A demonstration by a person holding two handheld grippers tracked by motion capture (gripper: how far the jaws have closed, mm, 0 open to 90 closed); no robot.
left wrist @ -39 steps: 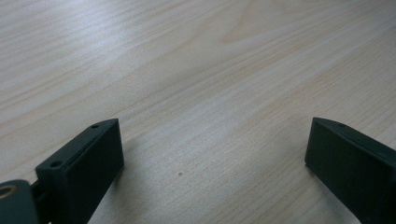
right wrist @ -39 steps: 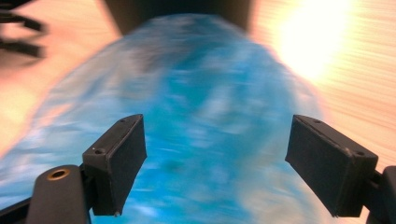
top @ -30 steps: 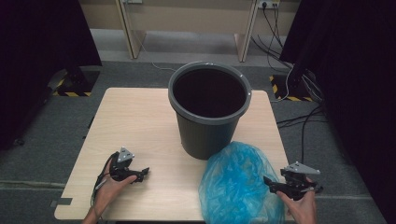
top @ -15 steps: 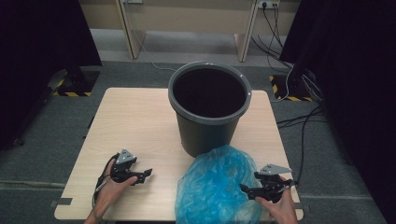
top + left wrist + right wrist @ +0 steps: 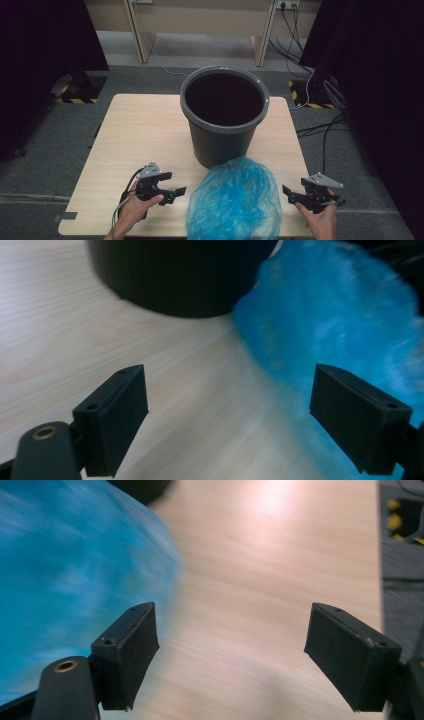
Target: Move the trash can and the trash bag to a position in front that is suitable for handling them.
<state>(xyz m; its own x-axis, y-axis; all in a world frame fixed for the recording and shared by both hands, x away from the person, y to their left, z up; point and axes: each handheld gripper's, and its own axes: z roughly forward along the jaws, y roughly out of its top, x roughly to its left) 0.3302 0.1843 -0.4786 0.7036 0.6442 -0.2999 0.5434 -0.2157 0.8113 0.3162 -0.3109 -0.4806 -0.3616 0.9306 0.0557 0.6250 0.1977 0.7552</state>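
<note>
Flanking crumpled blue translucent plastic bag on light wooden tabletop, left gripper and right gripper fingers both released, grasping nothing.

The high view looks forward and down from above the person's side onto the pale wooden worktop, taking in its whole top and the floor around it. The left gripper view sits low and close over the worktop, facing the base of the dark grey round plastic bin and the crumpled blue plastic bag. The right gripper view, equally near, faces across the worktop and shares that bag from its other side.
</note>
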